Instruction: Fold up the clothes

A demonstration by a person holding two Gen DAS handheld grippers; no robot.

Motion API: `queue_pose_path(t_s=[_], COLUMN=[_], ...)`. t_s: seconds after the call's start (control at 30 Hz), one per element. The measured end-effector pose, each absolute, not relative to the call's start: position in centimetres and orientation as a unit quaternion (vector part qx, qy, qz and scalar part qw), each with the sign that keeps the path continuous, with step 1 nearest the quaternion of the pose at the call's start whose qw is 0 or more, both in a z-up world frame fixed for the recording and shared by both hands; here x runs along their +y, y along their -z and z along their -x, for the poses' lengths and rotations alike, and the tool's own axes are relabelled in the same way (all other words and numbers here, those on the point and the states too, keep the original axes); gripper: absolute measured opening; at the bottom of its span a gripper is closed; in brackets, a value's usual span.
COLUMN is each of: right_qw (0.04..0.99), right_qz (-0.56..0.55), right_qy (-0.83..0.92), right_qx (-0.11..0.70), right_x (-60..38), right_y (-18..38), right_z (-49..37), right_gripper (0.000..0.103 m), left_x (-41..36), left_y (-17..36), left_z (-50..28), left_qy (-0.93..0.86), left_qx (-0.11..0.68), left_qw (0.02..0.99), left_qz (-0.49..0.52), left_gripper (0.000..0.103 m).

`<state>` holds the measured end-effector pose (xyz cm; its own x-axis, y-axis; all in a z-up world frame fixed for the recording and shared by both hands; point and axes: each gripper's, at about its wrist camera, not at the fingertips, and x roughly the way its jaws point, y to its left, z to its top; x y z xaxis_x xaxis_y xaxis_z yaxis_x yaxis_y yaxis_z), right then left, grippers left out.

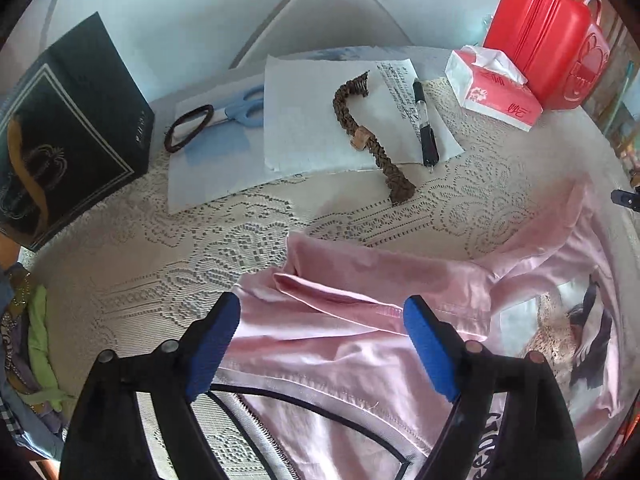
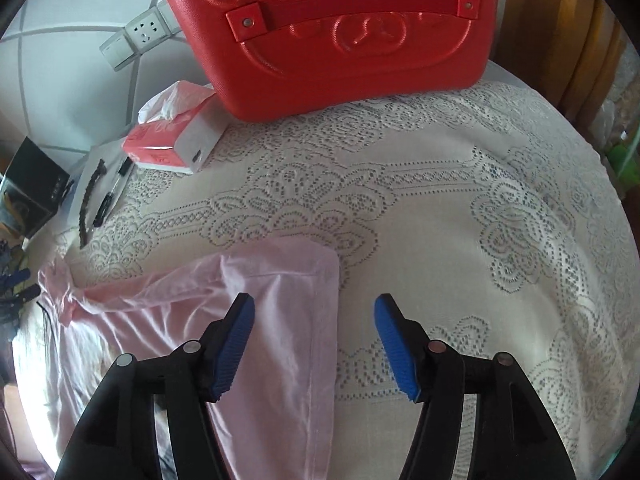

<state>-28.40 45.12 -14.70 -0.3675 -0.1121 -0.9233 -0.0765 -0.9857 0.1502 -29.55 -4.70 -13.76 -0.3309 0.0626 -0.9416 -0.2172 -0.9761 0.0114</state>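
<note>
Pink shirt flat on lace tabletop, near side of red case. Left tongs and right tongs both open, empty. Advice: pinch sleeve hem squarely, fold inward, smooth wrinkles.

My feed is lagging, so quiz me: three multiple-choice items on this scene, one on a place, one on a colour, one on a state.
1. The pen lies on: A paper, B the tissue box, C the garment.
2. The case is: A blue, B red, C green.
3. The left claw is: A shut on cloth, B open, C hidden.

A: the pen rests on the paper sheets.
B: the case is red.
B: the left claw has its blue pads apart over the pink garment, pinching nothing.
</note>
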Motion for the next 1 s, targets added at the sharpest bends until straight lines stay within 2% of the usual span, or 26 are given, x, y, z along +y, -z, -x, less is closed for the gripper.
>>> queue_pose_path(t_s=[0.13,0.17,0.2,0.23,0.3,0.33,0.43,0.5,0.53,0.6,0.77,0.9,0.93,0.97,1.0], right_qw=[0.029,0.034,0.040,0.045,0.040,0.036,0.010,-0.032,-0.053,-0.065,0.090,0.210,0.230,0.250,0.266], right_qz=[-0.580,-0.585,-0.591,-0.596,-0.609,-0.615,-0.603,-0.573,-0.557,-0.528,-0.499,-0.502,-0.499,-0.498,-0.499], right_qy=[0.812,0.808,0.805,0.801,0.792,0.787,0.798,0.819,0.829,0.847,0.862,0.839,0.835,0.829,0.822], right_qx=[-0.065,-0.053,-0.039,-0.025,0.006,0.021,0.022,-0.015,-0.010,0.006,0.004,0.025,0.036,0.053,0.065], right_x=[43.9,43.4,42.8,42.3,41.4,41.0,41.3,43.1,43.4,43.2,36.8,28.1,26.0,23.6,21.7], right_y=[15.5,15.8,16.1,16.5,17.5,18.0,18.0,16.8,16.0,14.4,11.4,11.6,11.7,12.0,12.4], right_z=[29.8,29.9,30.1,30.3,30.9,31.3,32.3,32.5,32.2,31.5,29.0,27.7,27.4,27.3,27.2], right_gripper=[0.062,0.062,0.062,0.060,0.030,0.010,0.009,0.023,0.031,0.031,0.029,0.026,0.024,0.015,0.012], left_x=[-2.7,-2.1,-1.4,-0.8,-0.4,-0.7,-3.2,-4.9,-5.5,-6.3,-7.9,-9.0,-9.3,-9.6,-9.9], left_y=[15.5,16.1,16.8,17.3,17.0,16.5,14.5,13.2,12.7,11.7,11.1,12.5,13.0,13.7,14.2], left_z=[29.9,30.2,30.6,31.3,33.3,34.7,37.9,38.3,37.9,36.4,30.6,27.3,27.0,26.9,26.8], left_qy=[-0.788,-0.780,-0.772,-0.767,-0.782,-0.795,-0.829,-0.836,-0.838,-0.840,-0.846,-0.842,-0.841,-0.840,-0.839], left_qx=[0.069,0.072,0.084,0.099,0.097,0.089,0.017,-0.012,-0.015,-0.005,0.040,0.062,0.059,0.050,0.039], left_qw=[0.119,0.126,0.126,0.118,0.104,0.078,0.022,0.007,0.012,0.021,0.018,0.011,0.008,0.008,0.010], left_qz=[0.600,0.609,0.618,0.623,0.607,0.595,0.559,0.548,0.545,0.542,0.531,0.535,0.537,0.540,0.543], left_gripper=[0.083,0.078,0.063,0.057,0.056,0.055,0.055,0.057,0.066,0.074,0.074,0.074,0.072,0.068,0.058])
